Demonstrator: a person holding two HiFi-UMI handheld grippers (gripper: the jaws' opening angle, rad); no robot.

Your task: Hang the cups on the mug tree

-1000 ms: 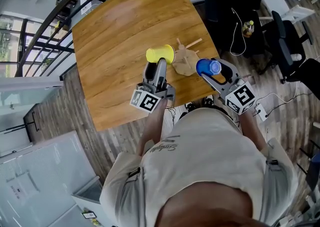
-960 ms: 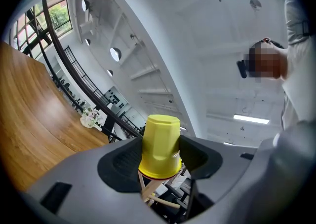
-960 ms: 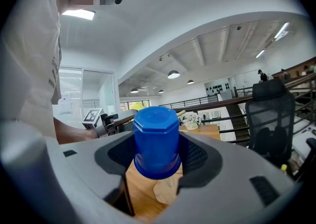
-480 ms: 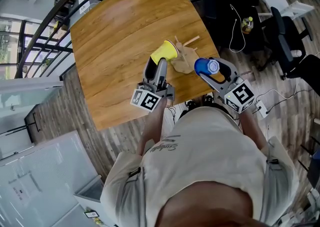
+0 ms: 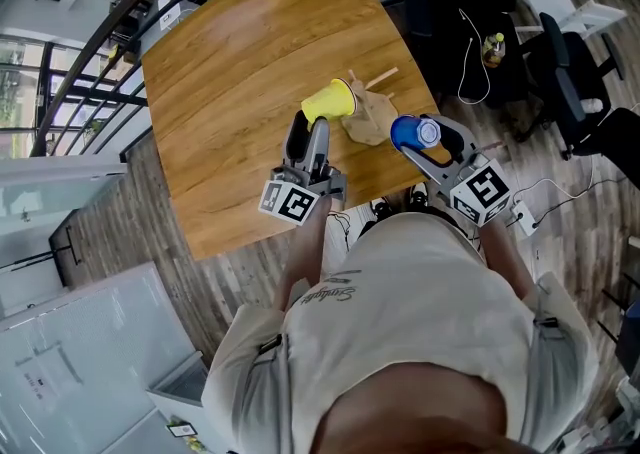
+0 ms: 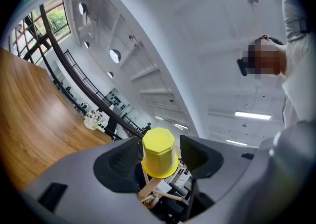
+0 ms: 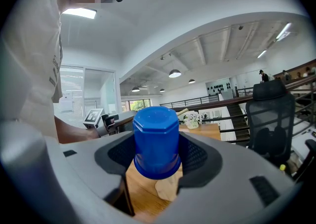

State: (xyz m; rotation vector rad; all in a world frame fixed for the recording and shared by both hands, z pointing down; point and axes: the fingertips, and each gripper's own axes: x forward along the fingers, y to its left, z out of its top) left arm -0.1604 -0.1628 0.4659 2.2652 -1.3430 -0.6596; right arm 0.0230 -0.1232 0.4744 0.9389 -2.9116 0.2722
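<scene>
As left tongs (image 5: 308, 132) release yellow cup (image 5: 328, 102) above table (image 5: 235, 57), right tongs (image 5: 422, 139) grip blue cup (image 7: 156, 139)

Centre frame, your left gripper (image 5: 309, 128) has just been opening its fingers, loose around the yellow cup (image 6: 159, 153); right of it, your right gripper (image 5: 424, 138) clamps the blue cup (image 7: 156, 141).

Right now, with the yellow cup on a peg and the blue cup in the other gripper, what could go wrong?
1. The left gripper has just been opening its jaws, with the yellow cup between them on its peg; a crooked withdrawal might drag it off.
2. The right gripper grips the blue cup close beside the mug tree, near the table edge; a nudge might topple the tree.
</scene>
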